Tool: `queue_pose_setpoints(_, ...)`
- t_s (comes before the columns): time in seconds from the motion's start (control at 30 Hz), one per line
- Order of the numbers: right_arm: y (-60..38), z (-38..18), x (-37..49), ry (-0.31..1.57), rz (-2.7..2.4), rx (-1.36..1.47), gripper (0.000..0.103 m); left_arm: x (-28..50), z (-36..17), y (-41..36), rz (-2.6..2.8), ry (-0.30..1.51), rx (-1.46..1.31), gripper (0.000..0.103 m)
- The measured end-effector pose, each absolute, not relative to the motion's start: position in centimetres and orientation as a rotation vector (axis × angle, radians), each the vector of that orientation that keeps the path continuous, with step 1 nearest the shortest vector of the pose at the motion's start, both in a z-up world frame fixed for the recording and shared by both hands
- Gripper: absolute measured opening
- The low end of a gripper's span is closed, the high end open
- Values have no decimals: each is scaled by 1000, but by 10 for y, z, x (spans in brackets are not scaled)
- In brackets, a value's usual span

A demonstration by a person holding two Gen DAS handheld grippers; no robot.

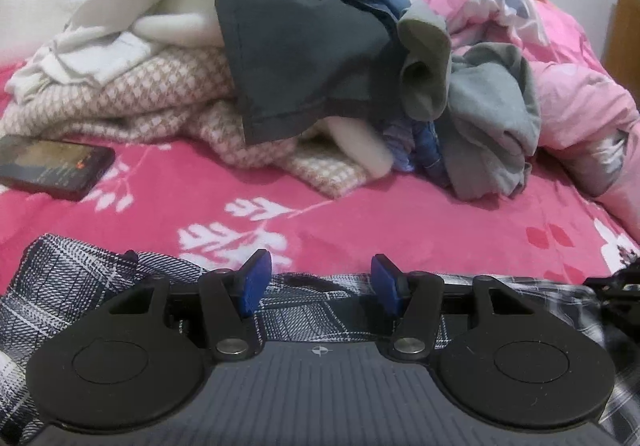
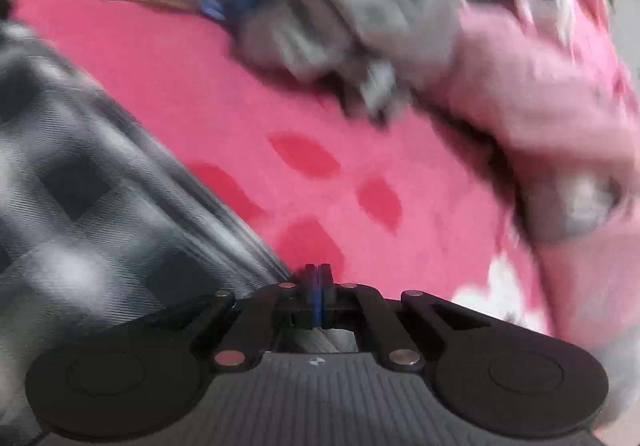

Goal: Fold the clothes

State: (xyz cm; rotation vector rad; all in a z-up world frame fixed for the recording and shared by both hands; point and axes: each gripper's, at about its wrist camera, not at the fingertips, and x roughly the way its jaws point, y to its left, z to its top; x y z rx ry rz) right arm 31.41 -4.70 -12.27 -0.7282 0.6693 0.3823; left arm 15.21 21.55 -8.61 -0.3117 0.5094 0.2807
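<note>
A black-and-white plaid garment (image 1: 80, 286) lies spread on the pink bed sheet (image 1: 380, 206), right under my left gripper (image 1: 320, 274). That gripper is open, its blue pads wide apart just above the cloth. In the blurred right wrist view the plaid garment (image 2: 80, 186) runs up from the left to my right gripper (image 2: 319, 270). Its pads are shut, with the edge of the plaid cloth pinched at them and a bit of cloth showing beneath. Farther back a heap of unfolded clothes (image 1: 300, 58) holds dark grey, blue, white and checked pieces.
A dark phone (image 1: 52, 166) lies on the sheet at the left. A crumpled pink duvet (image 1: 560, 66) fills the right side, with a grey garment (image 1: 488, 118) slumped against it. A white headboard edge runs along the back left.
</note>
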Motion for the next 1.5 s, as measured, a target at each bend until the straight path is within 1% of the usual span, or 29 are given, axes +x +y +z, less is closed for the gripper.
queue_pose_setpoints(0.17, -68, -95, 314, 661, 397, -539, 0, 150, -85, 216, 270, 496, -320, 56)
queue_pose_setpoints(0.27, -67, -72, 297, 630, 506, -478, 4, 144, -80, 218, 250, 456, -341, 56)
queue_pose_setpoints(0.33, -56, -62, 284, 609, 588, -478, 10, 134, -72, 216, 223, 396, -345, 56)
queue_pose_setpoints(0.43, -30, -55, 267, 623, 746, -491, 10, 125, -61, 209, 130, 351, -320, 57)
queue_pose_setpoints(0.53, -2, -59, 255, 703, 884, -489, 10, 125, -60, 204, -30, 397, -330, 57)
queue_pose_setpoints(0.63, 27, -82, 260, 794, 858, -535, 10, 139, -75, 200, -159, 524, -334, 58)
queue_pose_setpoints(0.67, 34, -88, 264, 808, 843, -533, 10, 147, -83, 198, -128, 565, -321, 56)
queue_pose_setpoints(0.7, 39, -93, 269, 810, 826, -517, 10, 152, -87, 196, -105, 586, -312, 56)
queue_pose_setpoints(0.9, 52, -94, 288, 784, 749, -422, 9, 157, -85, 196, -55, 549, -309, 56)
queue_pose_setpoints(1.07, 46, -93, 293, 777, 732, -393, 10, 157, -88, 200, -40, 540, -323, 57)
queue_pose_setpoints(1.2, 31, -80, 289, 770, 695, -335, 17, 157, -90, 203, -28, 533, -335, 57)
queue_pose_setpoints(1.37, -27, -51, 272, 776, 572, -127, 20, 157, -91, 205, -27, 527, -346, 57)
queue_pose_setpoints(1.5, -86, -37, 239, 817, 465, 53, 21, 155, -91, 205, -28, 521, -349, 57)
